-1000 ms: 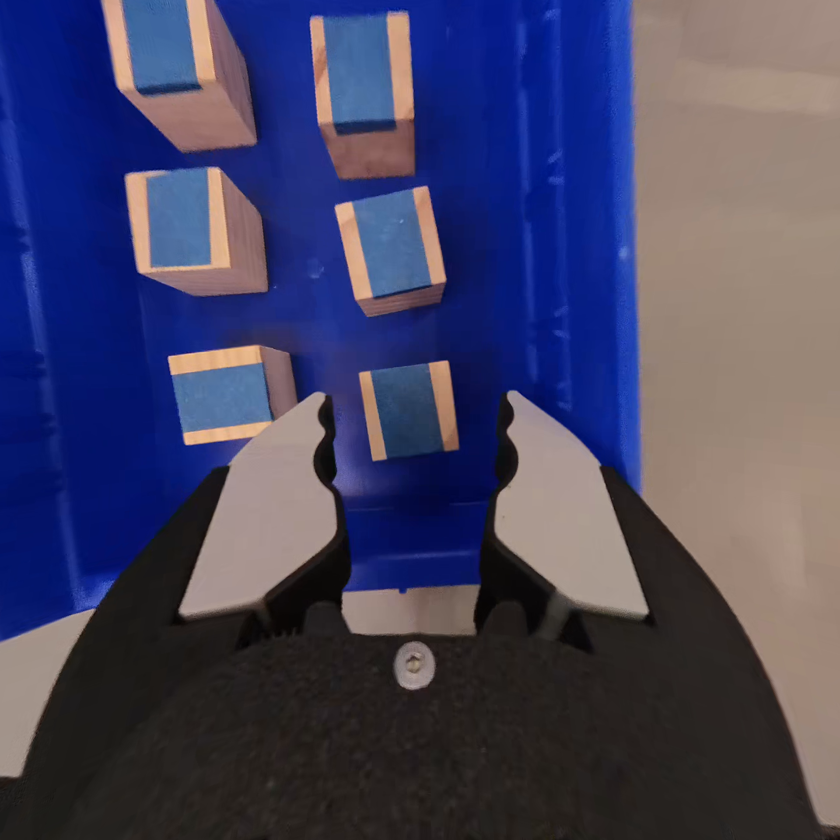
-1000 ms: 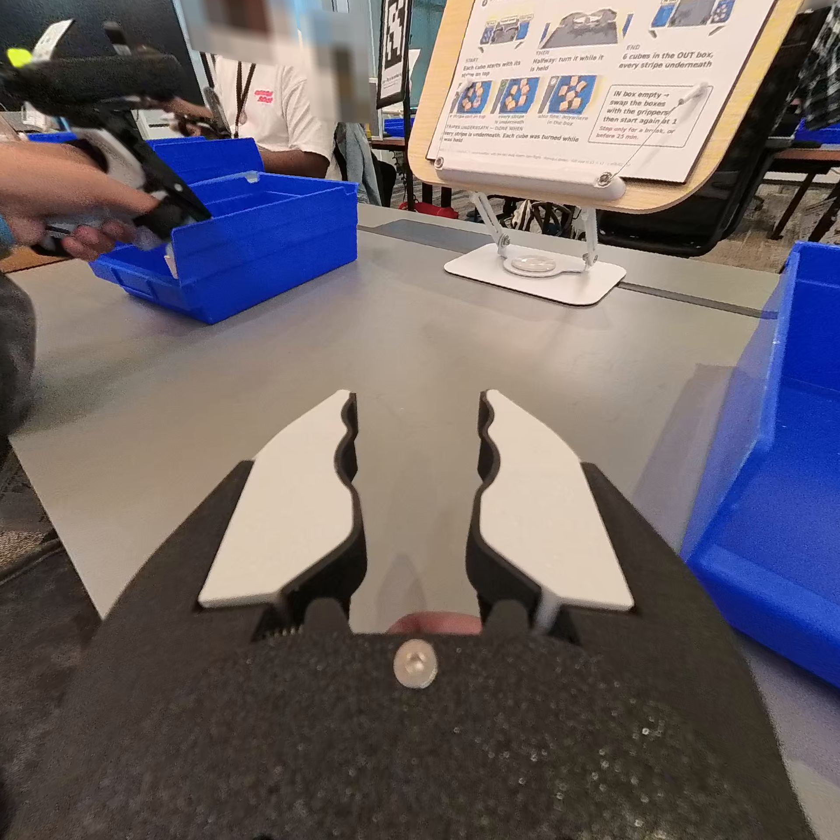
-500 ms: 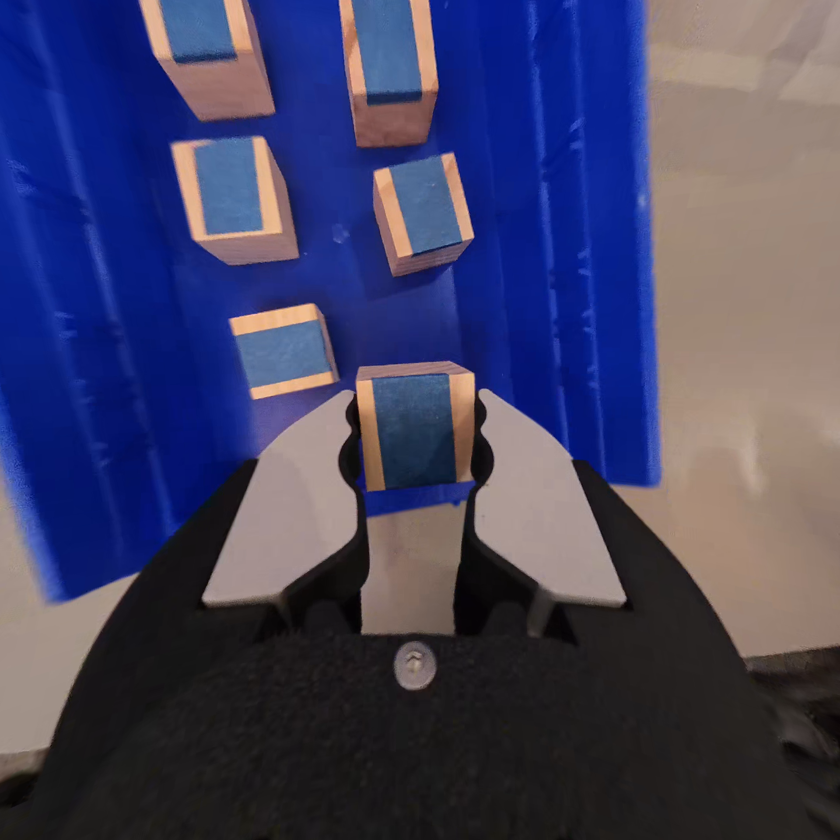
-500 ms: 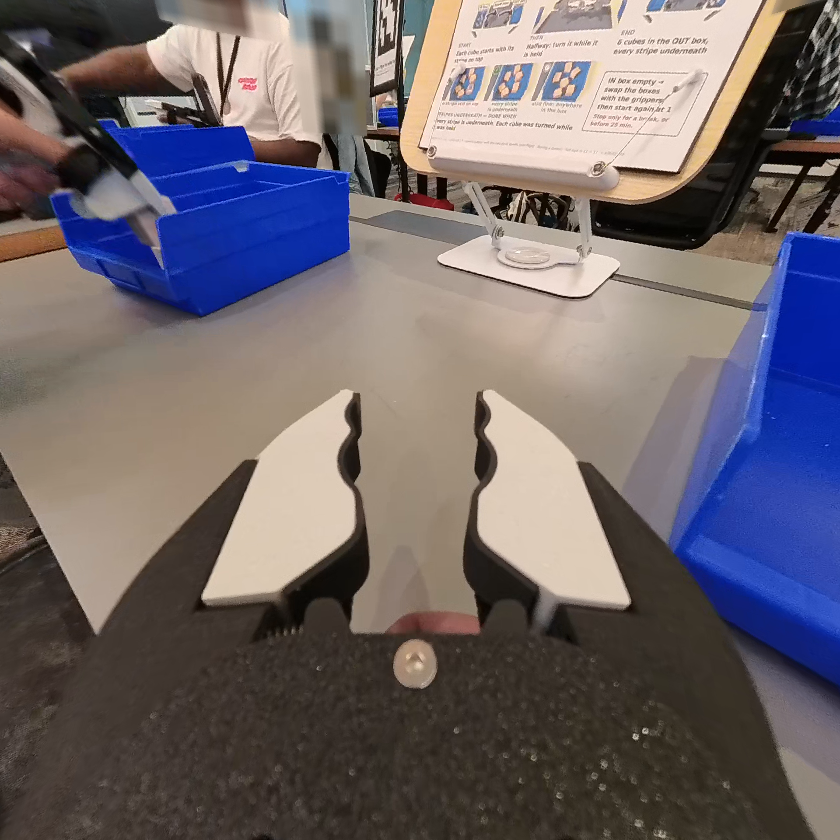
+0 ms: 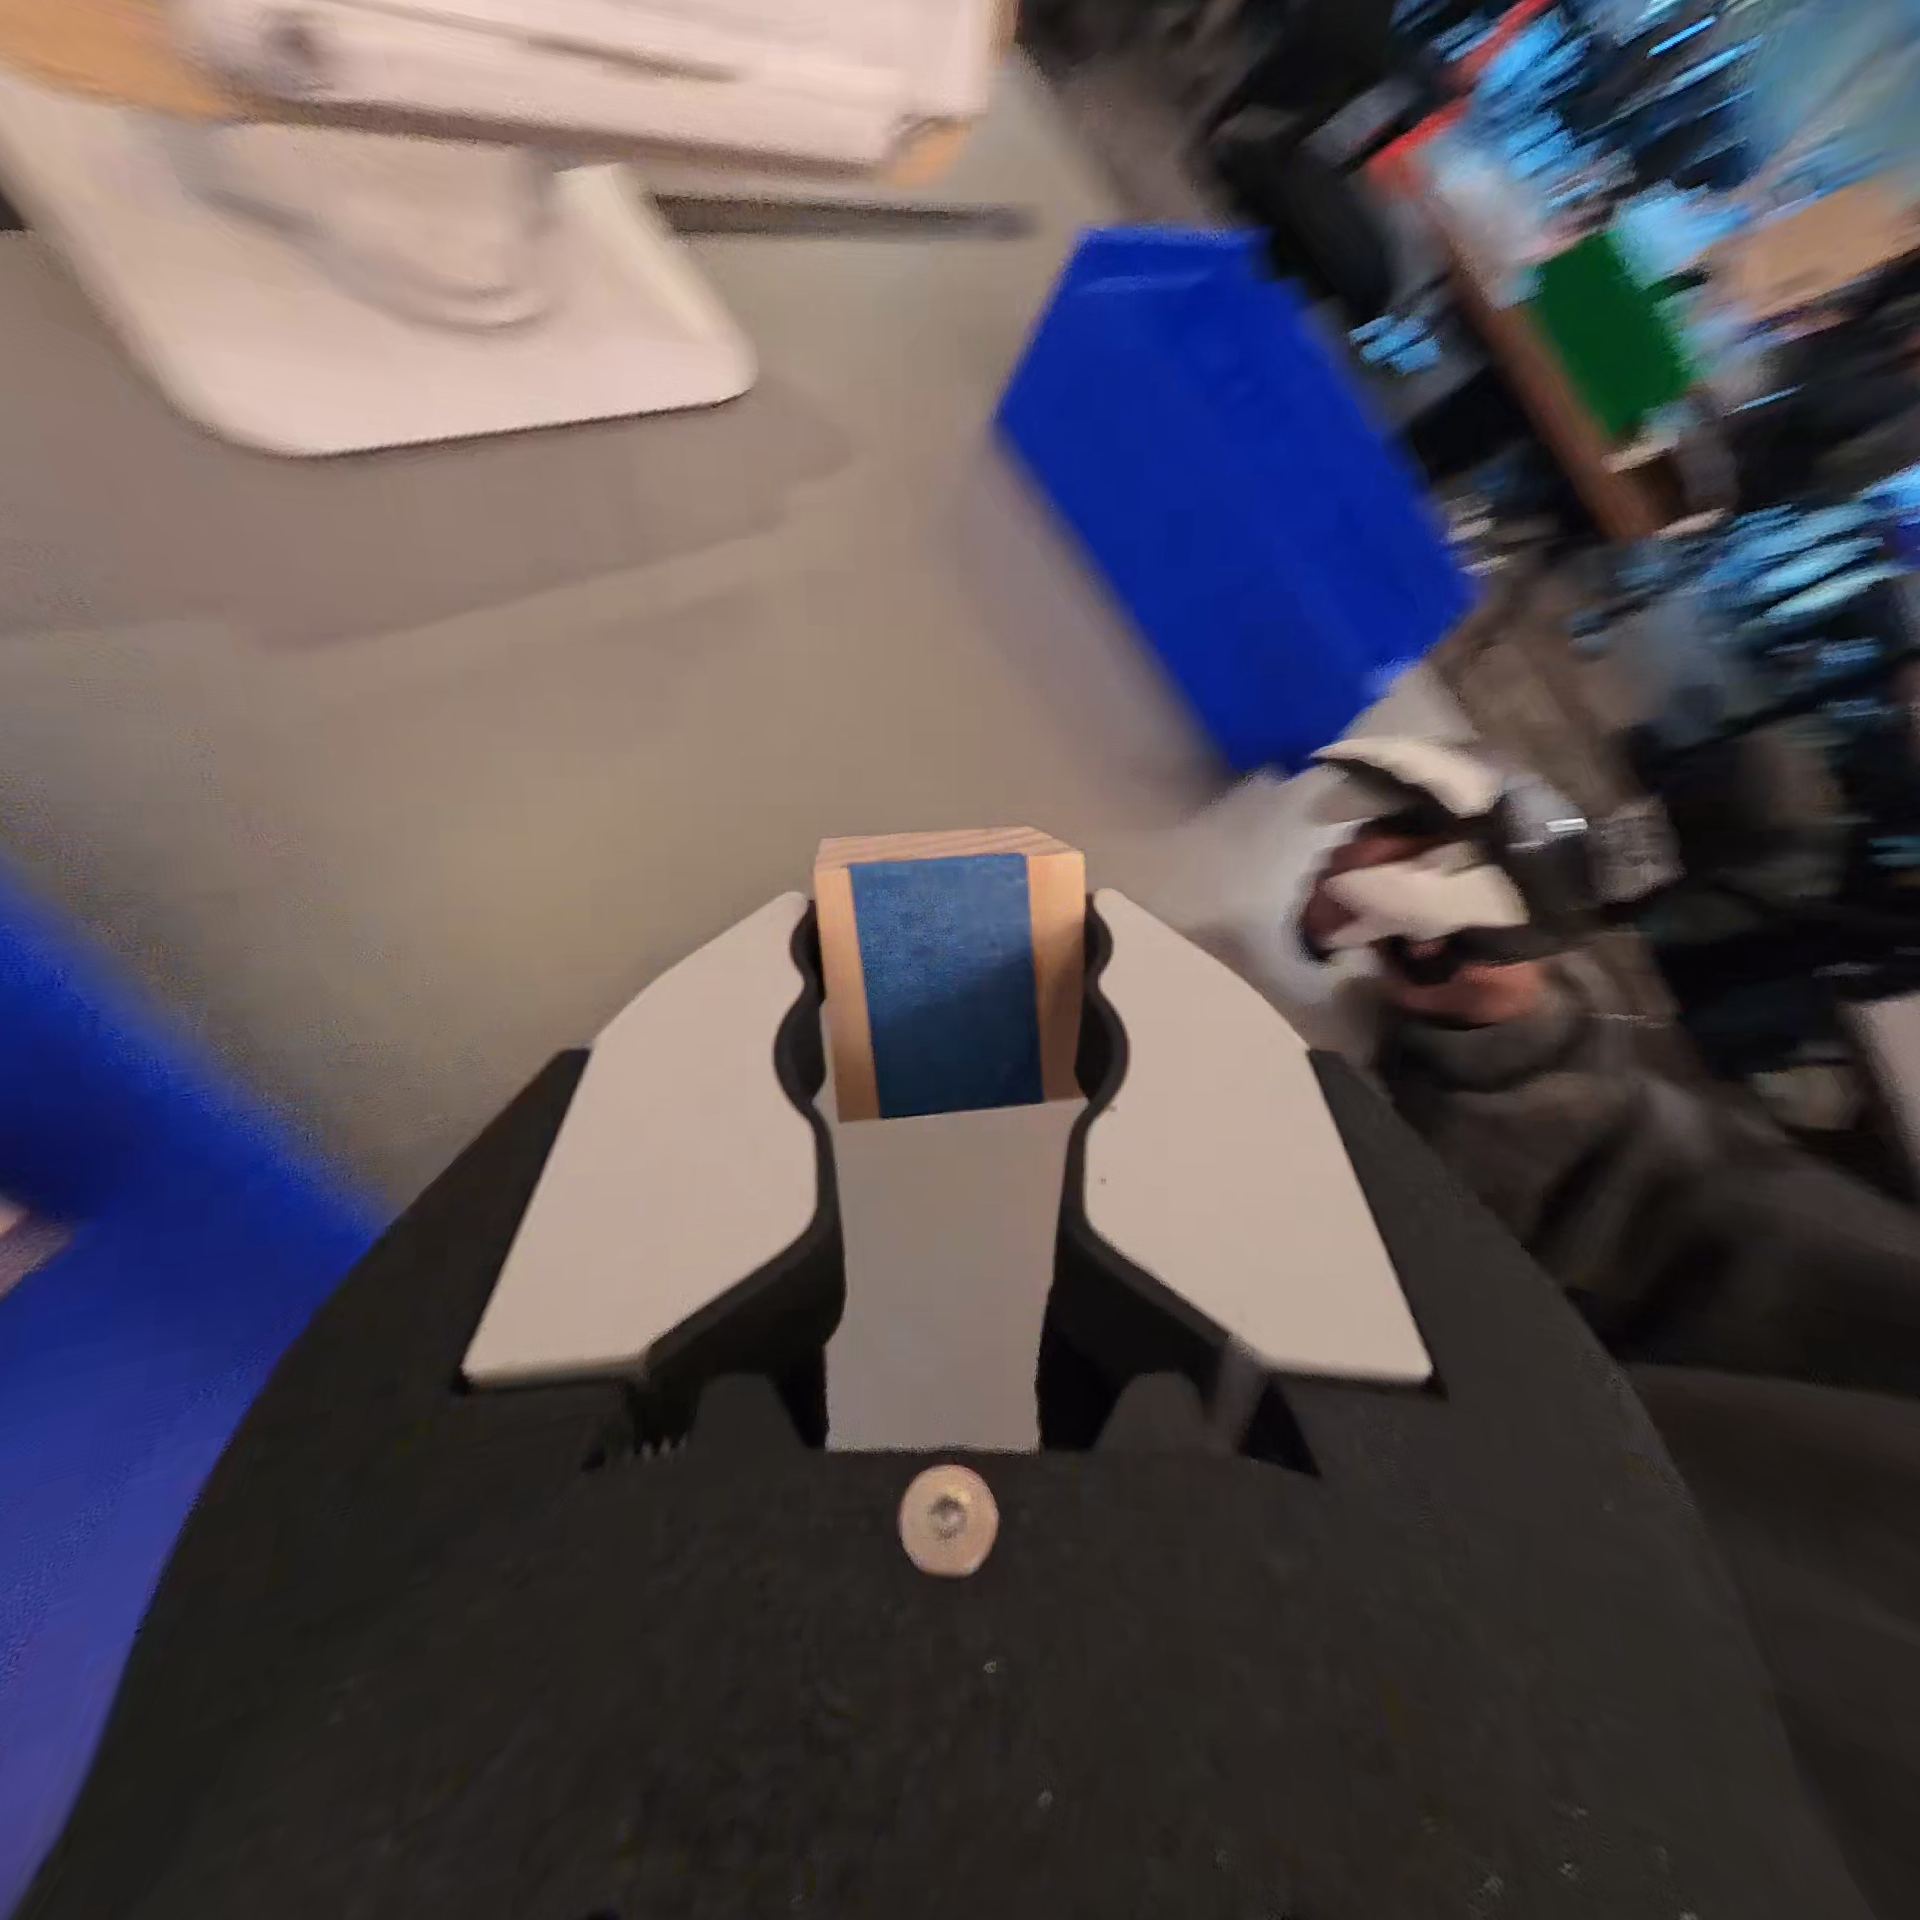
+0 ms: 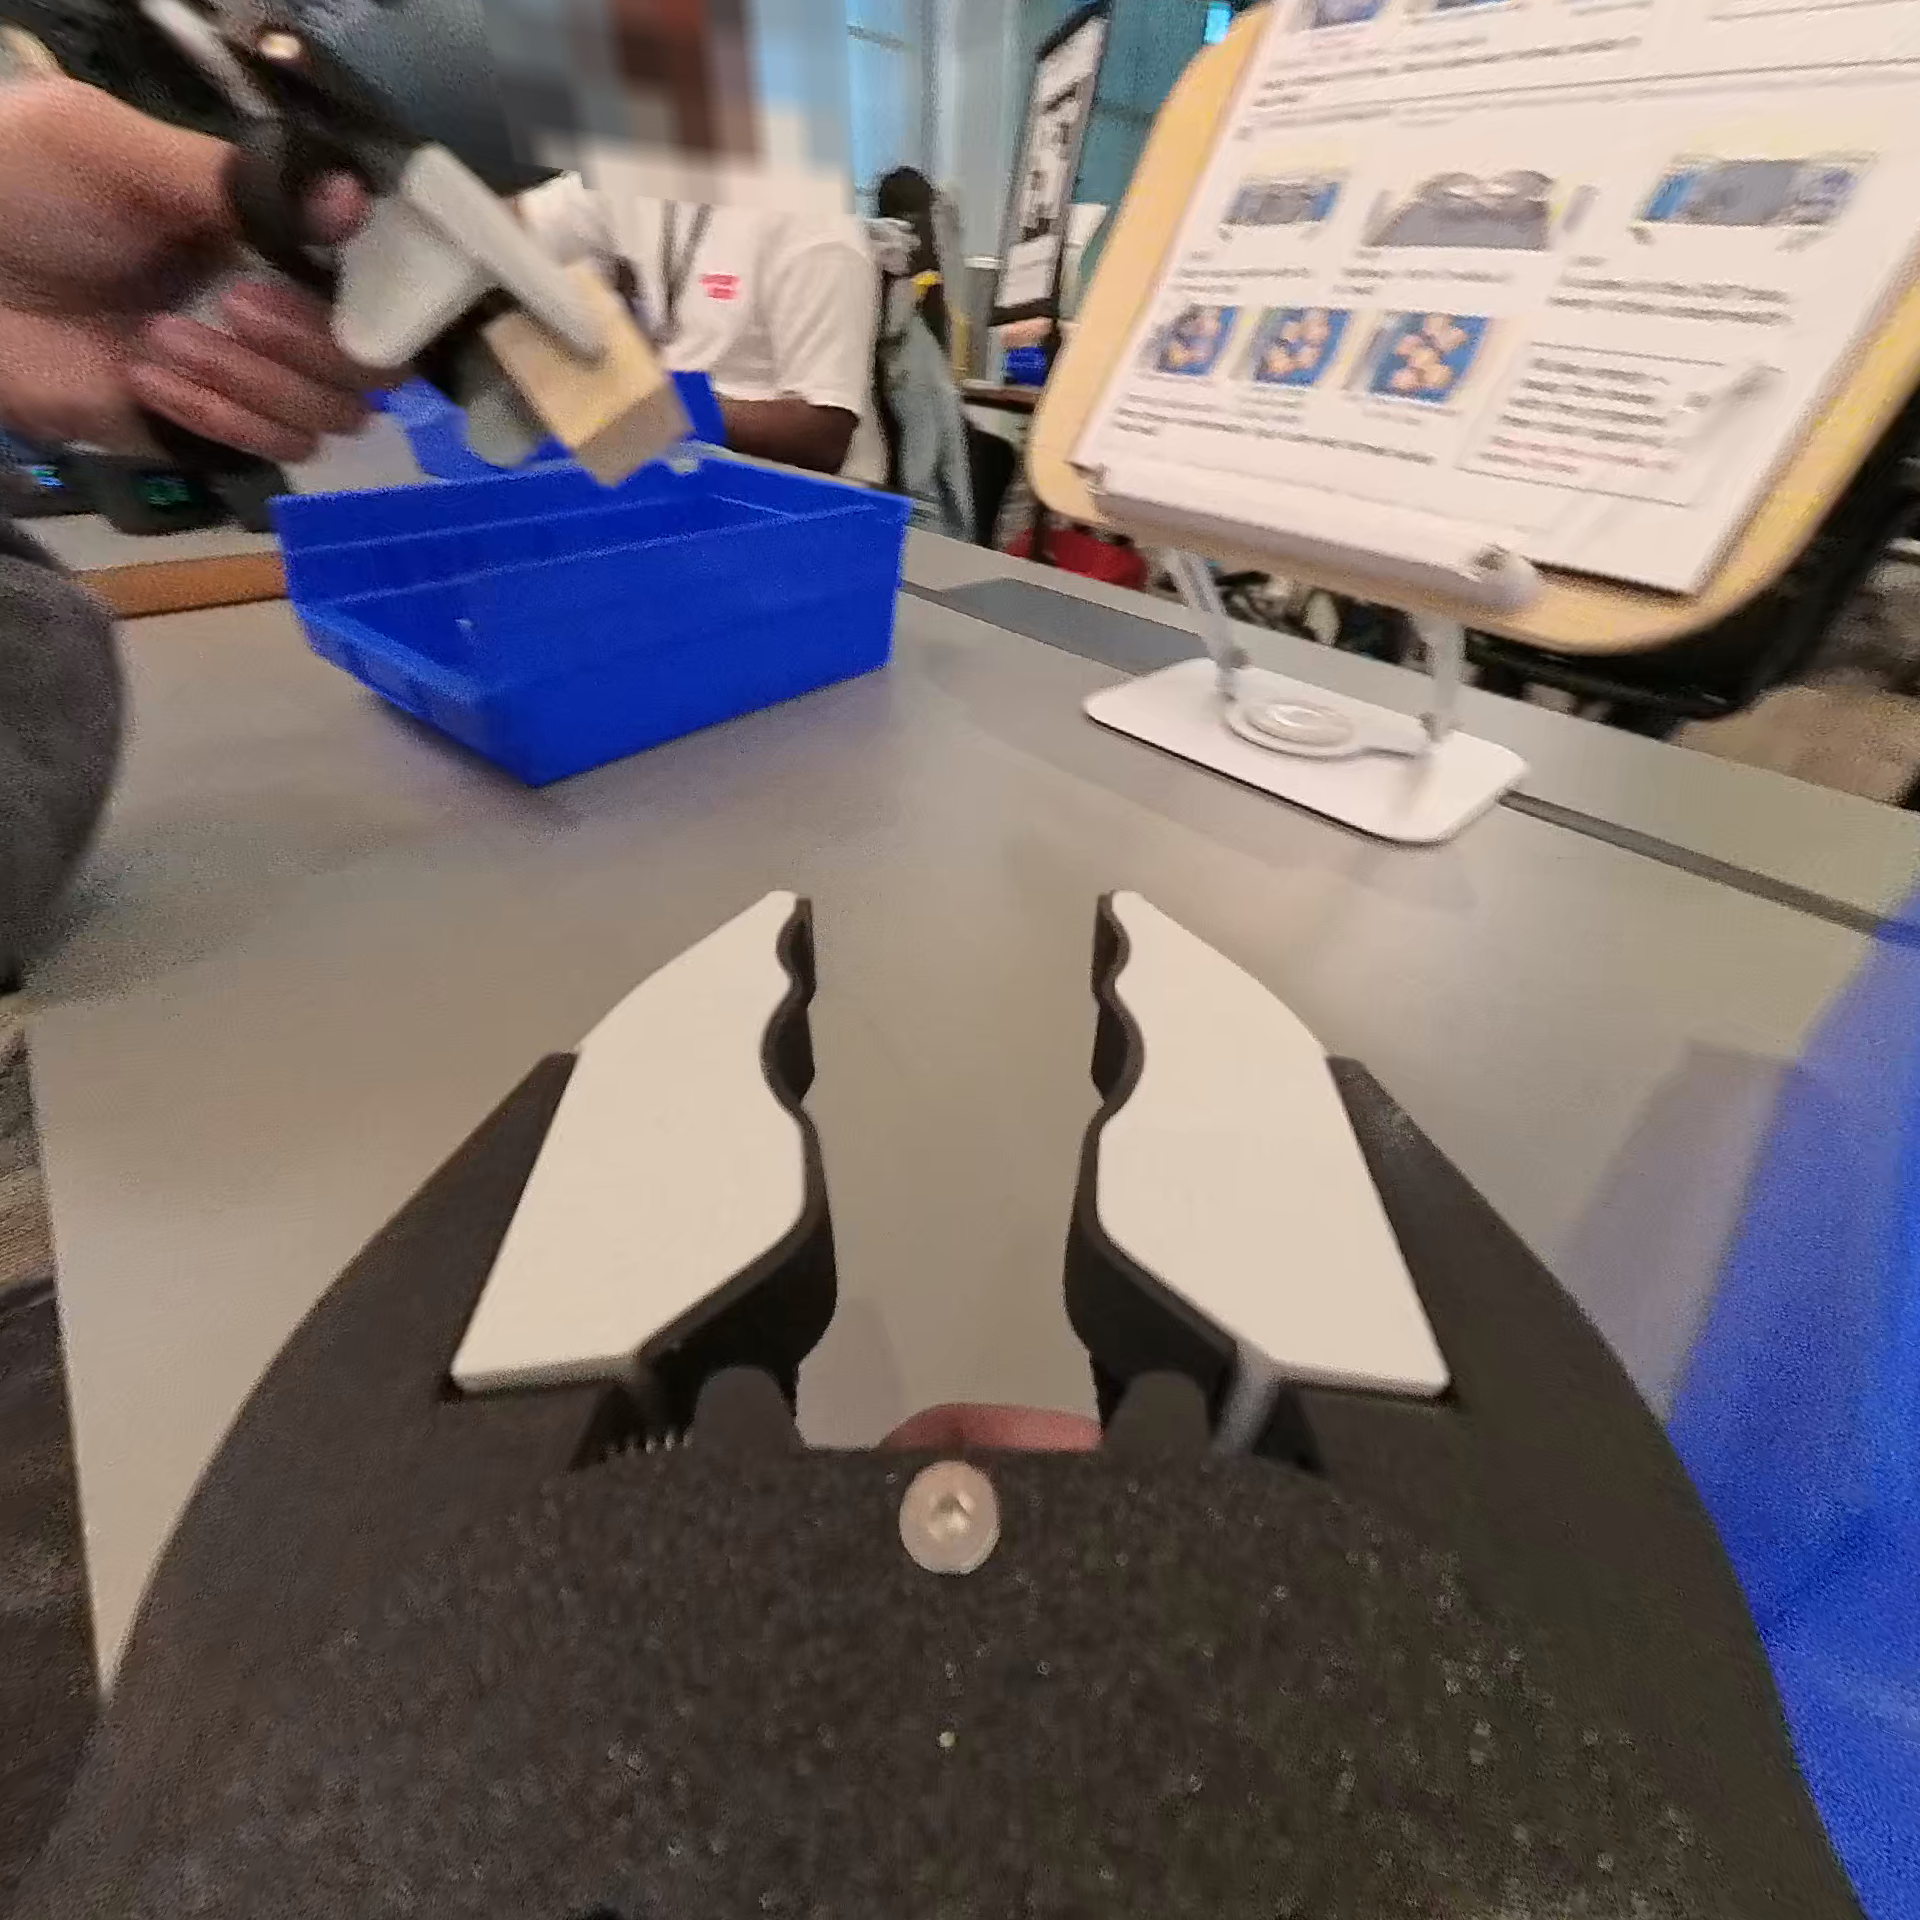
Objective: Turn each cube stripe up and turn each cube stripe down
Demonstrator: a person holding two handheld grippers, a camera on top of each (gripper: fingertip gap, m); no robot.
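My left gripper (image 5: 948,912) is shut on a wooden cube (image 5: 948,997) with a blue stripe. The stripe faces the camera. I hold the cube in the air above the grey table (image 5: 468,790). In the right wrist view the left gripper (image 6: 488,301) shows at the upper left, with the cube (image 6: 597,400) above the left blue bin (image 6: 592,623). My right gripper (image 6: 951,914) is open and empty, low over the table. It also shows in the left wrist view (image 5: 1382,883), held by a hand. The other cubes are out of view.
A second blue bin (image 6: 1818,1351) stands at the right, also seen in the left wrist view (image 5: 1226,499). An instruction board (image 6: 1507,312) on a white stand (image 6: 1309,748) is at the back of the table. People sit beyond the table.
My left gripper shut on the nearest cube in the bin, lifted it out and swung toward the right. My right gripper stayed open and barely moved.
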